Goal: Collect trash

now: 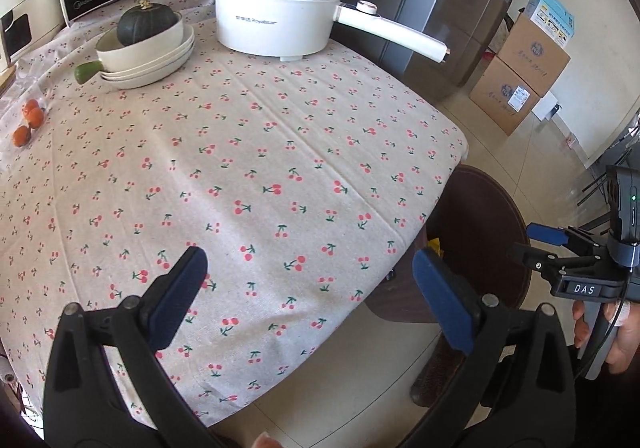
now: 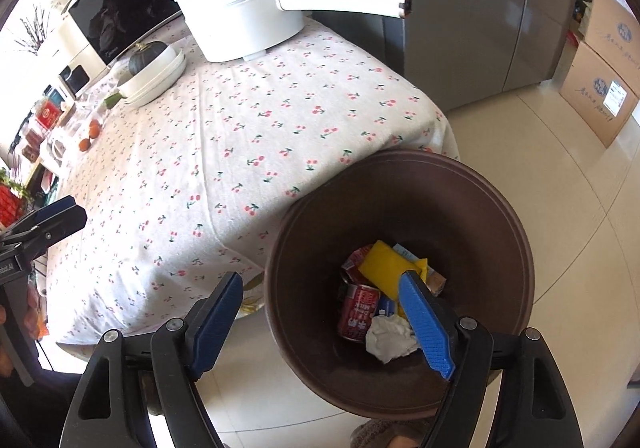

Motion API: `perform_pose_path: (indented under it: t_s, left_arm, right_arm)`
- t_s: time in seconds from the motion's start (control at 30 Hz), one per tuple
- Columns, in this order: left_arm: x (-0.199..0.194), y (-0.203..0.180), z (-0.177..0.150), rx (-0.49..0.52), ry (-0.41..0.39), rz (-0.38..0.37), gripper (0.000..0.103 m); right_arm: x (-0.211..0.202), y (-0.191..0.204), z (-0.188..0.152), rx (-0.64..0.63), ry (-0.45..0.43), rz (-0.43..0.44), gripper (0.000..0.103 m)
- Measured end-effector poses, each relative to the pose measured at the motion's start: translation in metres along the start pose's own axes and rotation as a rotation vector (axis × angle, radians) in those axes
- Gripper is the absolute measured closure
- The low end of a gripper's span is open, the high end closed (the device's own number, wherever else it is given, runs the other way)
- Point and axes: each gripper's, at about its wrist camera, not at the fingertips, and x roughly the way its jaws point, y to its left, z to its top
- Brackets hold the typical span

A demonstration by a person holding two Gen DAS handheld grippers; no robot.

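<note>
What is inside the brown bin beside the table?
Inside the brown bin lie a red can, crumpled white paper, a yellow packet and other wrappers. Whatever lies beneath them, and behind the right claw, is hidden.

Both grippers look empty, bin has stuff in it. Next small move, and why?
Probably swing the left gripper back over the tablecloth to look for leftovers. Both grippers are open and empty; the right gripper hangs above the brown bin, which already holds a red can, a crumpled tissue and yellow packaging. No loose trash shows on the visible cloth.
</note>
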Motion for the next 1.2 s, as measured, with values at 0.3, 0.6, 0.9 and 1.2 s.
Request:
perform_pose_path:
  t_s: [0.3, 0.6, 0.9, 1.2]
  left_arm:
    - [-0.022, 0.049, -0.006, -0.136, -0.020, 0.029, 0.001]
    - [-0.047, 0.072, -0.027, -0.236, -0.072, 0.120, 0.001]
    - [-0.093, 0.044, -0.065, -0.222, -0.202, 0.141, 0.001]
    - [-0.115, 0.026, -0.094, -0.251, -0.287, 0.162, 0.001]
  right_arm:
    - [0.005, 0.045, 0.014, -0.051, -0.011, 0.023, 0.019]
    - [-0.011, 0.070, 0.012, -0.061, -0.100, -0.034, 0.011]
    - [-0.073, 0.090, -0.028, -0.113, -0.341, -0.200, 0.000]
    - [-0.114, 0.087, -0.069, -0.063, -0.493, -0.219, 0.000]
